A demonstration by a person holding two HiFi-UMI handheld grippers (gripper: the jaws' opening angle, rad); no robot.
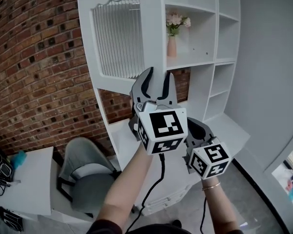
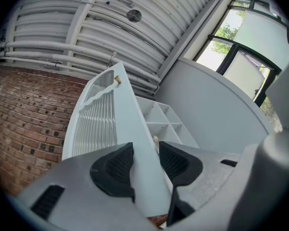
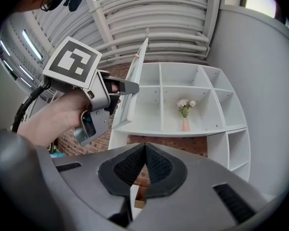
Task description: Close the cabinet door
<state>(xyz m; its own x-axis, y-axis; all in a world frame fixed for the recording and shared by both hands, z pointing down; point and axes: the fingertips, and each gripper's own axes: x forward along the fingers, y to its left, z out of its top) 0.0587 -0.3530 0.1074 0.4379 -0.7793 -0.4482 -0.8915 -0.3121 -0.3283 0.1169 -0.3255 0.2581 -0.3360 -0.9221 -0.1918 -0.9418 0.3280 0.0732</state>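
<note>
A white cabinet stands against the brick wall with its door swung open toward me. The door has a ribbed glass panel and a small gold knob. My left gripper is raised to the door's lower free edge, and its two dark pads clamp that edge from both sides. The right gripper view shows the left gripper on the door from the side. My right gripper hangs lower, apart from the door, its pads pressed together on nothing.
A pink vase with flowers stands on an open shelf behind the door. A grey chair and a white table are at the lower left. A brick wall lies left and a grey wall right.
</note>
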